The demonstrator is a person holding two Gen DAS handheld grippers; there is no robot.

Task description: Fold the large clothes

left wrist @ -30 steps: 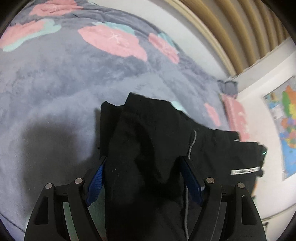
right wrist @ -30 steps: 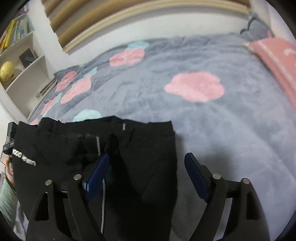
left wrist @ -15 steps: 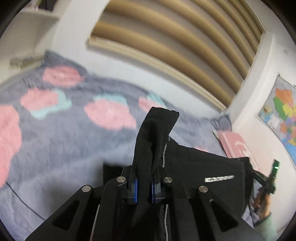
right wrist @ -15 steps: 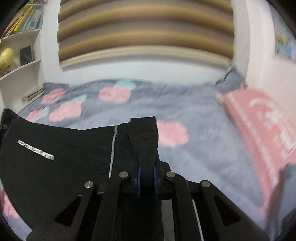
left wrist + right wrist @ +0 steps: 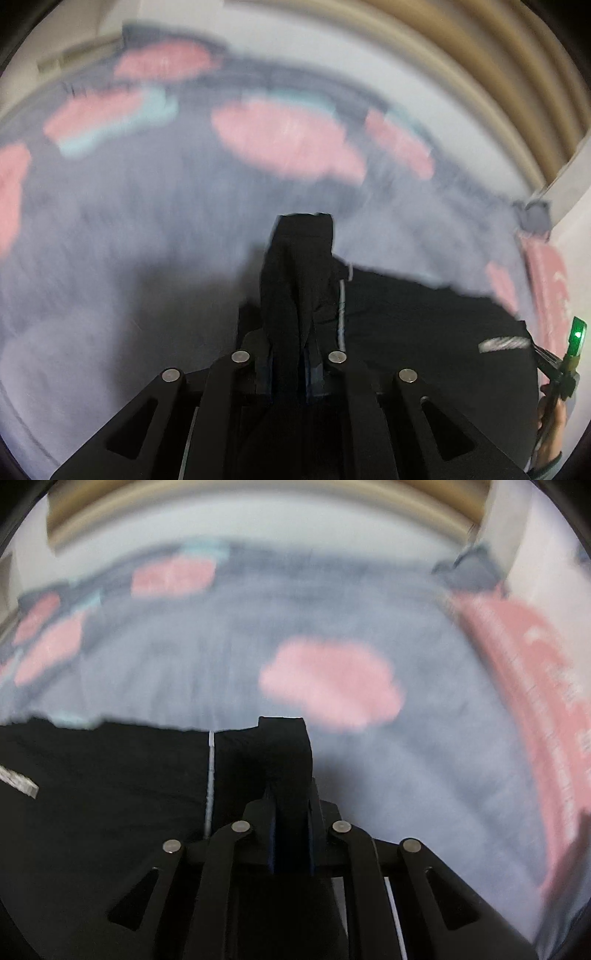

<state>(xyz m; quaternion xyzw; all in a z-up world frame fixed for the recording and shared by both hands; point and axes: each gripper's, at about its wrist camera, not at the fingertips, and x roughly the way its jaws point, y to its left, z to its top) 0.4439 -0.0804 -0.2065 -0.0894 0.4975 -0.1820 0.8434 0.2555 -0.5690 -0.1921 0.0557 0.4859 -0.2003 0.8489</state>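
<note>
A black garment (image 5: 424, 325) with a grey stripe and a white label hangs stretched between both grippers above the bed. In the left wrist view my left gripper (image 5: 295, 365) is shut on one bunched corner of it, and the cloth sticks up past the pads. In the right wrist view my right gripper (image 5: 291, 834) is shut on the other corner of the black garment (image 5: 110, 775), which spreads away to the left. Both views are blurred by motion.
Under the garment lies a grey blanket (image 5: 147, 229) with pink and teal patches, covering the bed (image 5: 424, 768). A pink pillow (image 5: 535, 709) lies at the right. A hand (image 5: 550, 417) with a green-lit device shows at the right edge. Slatted wall panels stand behind.
Both grippers went from open around the garment's edge to shut on it, then lifted it. Since half a second ago both views have tipped down toward the blanket again.
</note>
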